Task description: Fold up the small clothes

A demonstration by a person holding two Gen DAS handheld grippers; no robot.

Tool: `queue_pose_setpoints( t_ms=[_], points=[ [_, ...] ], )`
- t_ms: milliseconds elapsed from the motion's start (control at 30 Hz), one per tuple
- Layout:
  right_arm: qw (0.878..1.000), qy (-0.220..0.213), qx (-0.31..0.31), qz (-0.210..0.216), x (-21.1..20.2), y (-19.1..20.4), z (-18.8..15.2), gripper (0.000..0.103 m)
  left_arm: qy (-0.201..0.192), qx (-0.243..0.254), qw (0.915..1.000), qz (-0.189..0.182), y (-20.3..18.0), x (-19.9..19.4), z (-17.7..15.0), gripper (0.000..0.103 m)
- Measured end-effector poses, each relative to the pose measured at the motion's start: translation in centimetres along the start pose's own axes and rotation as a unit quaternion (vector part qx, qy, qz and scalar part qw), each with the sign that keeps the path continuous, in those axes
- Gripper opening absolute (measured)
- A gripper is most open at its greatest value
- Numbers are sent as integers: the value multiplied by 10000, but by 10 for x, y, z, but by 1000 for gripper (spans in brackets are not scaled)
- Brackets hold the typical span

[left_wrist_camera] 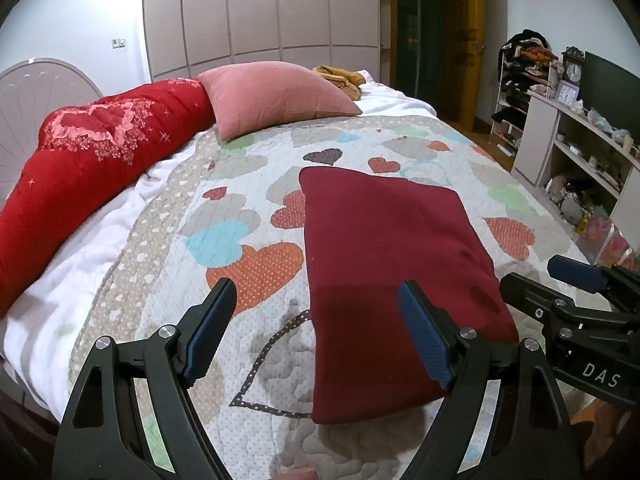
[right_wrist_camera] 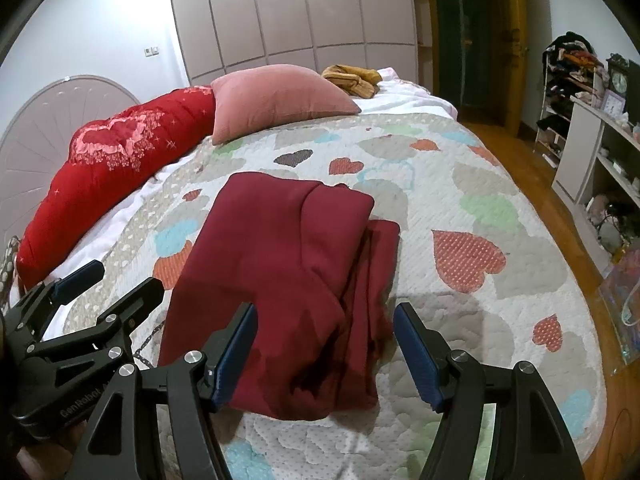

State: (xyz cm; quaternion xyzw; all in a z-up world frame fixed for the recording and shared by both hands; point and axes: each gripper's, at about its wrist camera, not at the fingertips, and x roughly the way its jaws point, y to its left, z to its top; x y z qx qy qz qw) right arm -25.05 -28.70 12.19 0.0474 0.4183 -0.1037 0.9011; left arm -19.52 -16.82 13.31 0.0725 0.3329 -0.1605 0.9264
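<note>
The dark red garment lies folded into a rough rectangle on the heart-patterned quilt, near the near edge of the bed. Its right side shows stacked, uneven layers and a protruding flap.

The left gripper hangs above the garment's near left edge, jaws spread wide, holding nothing. The right gripper hangs above the near right part, jaws likewise spread and empty.

Handling, as judged: the cloth appears soft, light and limp, with no stiffness; layers will slide apart if only the top one is pinched. Take hold at the near corners, catching all layers at the folded edge.
</note>
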Motion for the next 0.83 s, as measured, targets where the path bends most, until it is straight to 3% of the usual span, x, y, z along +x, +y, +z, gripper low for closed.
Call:
queue_pose_setpoints(
  t_ms=[833],
  points=[
    [9999,158,-46,44,11,5,0,68,64,-24,9999,-97,5,8,-4,83]
  ],
)
